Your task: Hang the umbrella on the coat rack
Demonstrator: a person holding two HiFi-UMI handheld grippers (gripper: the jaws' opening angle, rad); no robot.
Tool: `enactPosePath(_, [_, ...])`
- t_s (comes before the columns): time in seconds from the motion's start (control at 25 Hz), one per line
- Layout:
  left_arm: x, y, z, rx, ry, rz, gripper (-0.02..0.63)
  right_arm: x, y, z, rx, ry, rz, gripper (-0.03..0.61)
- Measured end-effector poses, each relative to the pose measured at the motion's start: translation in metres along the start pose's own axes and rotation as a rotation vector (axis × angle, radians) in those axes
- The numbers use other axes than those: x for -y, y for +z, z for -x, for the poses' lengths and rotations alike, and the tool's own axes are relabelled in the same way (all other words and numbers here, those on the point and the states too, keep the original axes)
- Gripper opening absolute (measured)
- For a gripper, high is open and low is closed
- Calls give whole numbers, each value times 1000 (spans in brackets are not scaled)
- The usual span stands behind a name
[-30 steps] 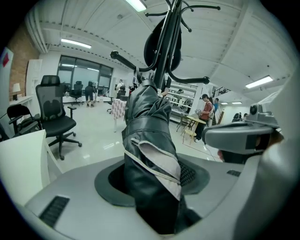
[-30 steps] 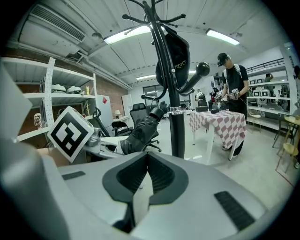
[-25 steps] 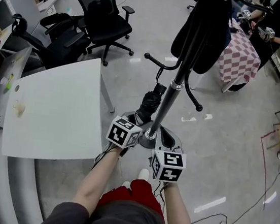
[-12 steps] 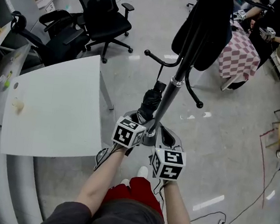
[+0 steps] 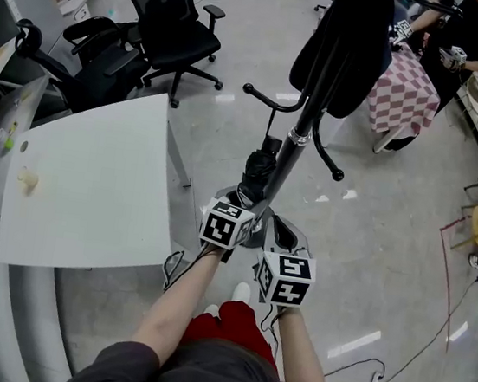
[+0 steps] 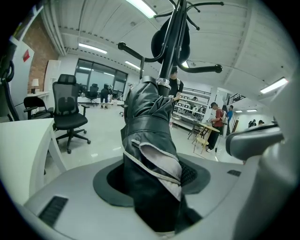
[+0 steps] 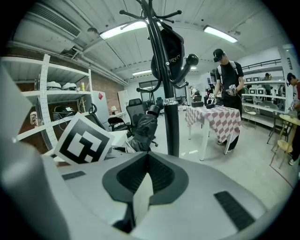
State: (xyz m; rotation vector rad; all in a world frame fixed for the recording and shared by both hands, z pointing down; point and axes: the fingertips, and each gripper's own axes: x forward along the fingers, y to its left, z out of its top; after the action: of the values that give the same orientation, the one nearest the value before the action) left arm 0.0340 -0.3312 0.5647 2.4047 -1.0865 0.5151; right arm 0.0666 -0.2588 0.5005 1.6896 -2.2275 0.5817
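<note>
I have the left gripper [image 6: 154, 197] with its jaws clamped on the black umbrella [image 6: 147, 126] beside the coat rack [image 5: 288, 162]. The right gripper [image 7: 146, 176] has its jaws pinching a pale strip [image 7: 140, 202].

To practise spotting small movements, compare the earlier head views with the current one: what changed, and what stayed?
The left gripper, shut on the folded umbrella, has shifted slightly right, toward the coat rack pole and the right gripper. Nothing was taken or released. The right gripper stays put, pinching a pale strip.
</note>
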Motion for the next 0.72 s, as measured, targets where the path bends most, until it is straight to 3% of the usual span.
enactPosePath(0.72, [-11,-3,-34,-22,25,7,247,14,-14,-4,-30,-29,-32,18])
